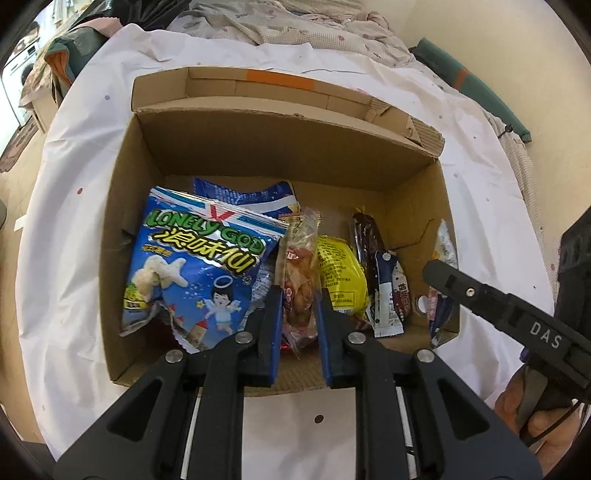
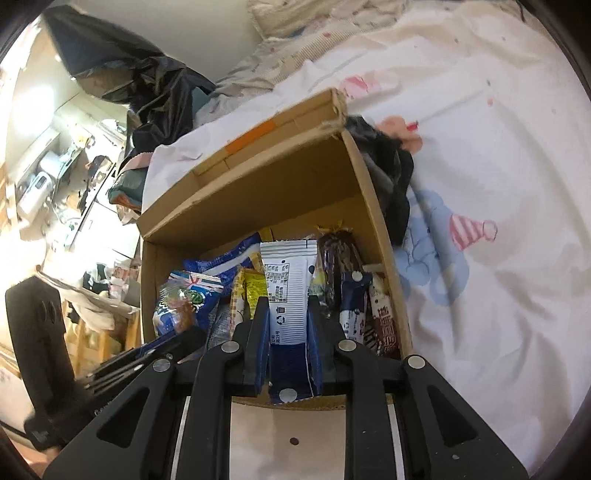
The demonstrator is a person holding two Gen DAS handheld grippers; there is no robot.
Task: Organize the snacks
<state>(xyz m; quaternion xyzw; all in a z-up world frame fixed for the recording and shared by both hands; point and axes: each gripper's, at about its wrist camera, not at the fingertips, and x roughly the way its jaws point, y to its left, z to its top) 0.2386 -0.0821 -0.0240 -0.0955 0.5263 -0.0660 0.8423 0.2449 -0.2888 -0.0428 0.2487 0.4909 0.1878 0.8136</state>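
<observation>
An open cardboard box [image 1: 280, 147] sits on a white sheet and holds several snack packs. My left gripper [image 1: 297, 295] is shut on a clear-wrapped brown pastry pack [image 1: 299, 280], standing upright in the box between a blue Lonely God chips bag [image 1: 195, 269] and a yellow pack [image 1: 341, 273]. My right gripper [image 2: 288, 306] is shut on a white and navy packet [image 2: 286, 291], held upright at the box's [image 2: 266, 184] near right side. The right gripper also shows in the left wrist view [image 1: 436, 273] by the box's right wall.
A dark brown bar [image 2: 338, 258] and a brown-and-navy packet [image 1: 386, 291] stand at the box's right. A dark cloth [image 2: 388, 173] lies against the box's outer right wall. Rumpled bedding [image 1: 303, 26] lies behind. Cluttered furniture [image 2: 55, 192] is to the left.
</observation>
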